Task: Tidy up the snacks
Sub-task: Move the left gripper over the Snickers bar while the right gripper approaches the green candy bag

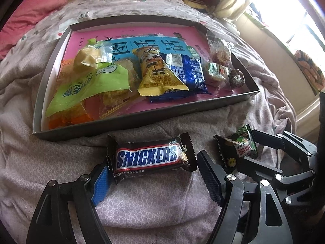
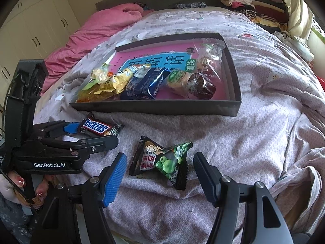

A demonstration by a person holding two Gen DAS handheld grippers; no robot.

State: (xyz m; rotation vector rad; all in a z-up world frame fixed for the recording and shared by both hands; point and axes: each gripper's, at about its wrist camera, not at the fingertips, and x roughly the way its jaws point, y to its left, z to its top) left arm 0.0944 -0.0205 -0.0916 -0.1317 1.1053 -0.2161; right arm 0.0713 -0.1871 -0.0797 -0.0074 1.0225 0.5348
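Note:
A Snickers bar [image 1: 146, 156] lies on the bedspread just in front of a shallow dark box [image 1: 142, 118]. My left gripper [image 1: 152, 160] is open, with the bar lying crosswise between its fingertips; the wrapper's left end reaches the blue pad [image 1: 100, 183]. A green-and-black pea packet [image 2: 162, 162] lies to the right of the bar. My right gripper [image 2: 160, 155] is open around it, with a gap on each side. The box [image 2: 162, 107] holds several snacks: a green bag [image 1: 89, 85], a yellow packet [image 1: 156, 71], a blue packet [image 1: 189, 73] and clear-wrapped cakes [image 2: 201, 85].
Everything rests on a rumpled lilac bedspread [image 2: 254, 142]. A pink quilt [image 2: 97, 28] lies at the back left, folded clothes [image 2: 249, 0] at the back right, and white wardrobe doors [image 2: 34, 20] on the left. A person's hand [image 2: 12, 185] holds the left gripper's handle.

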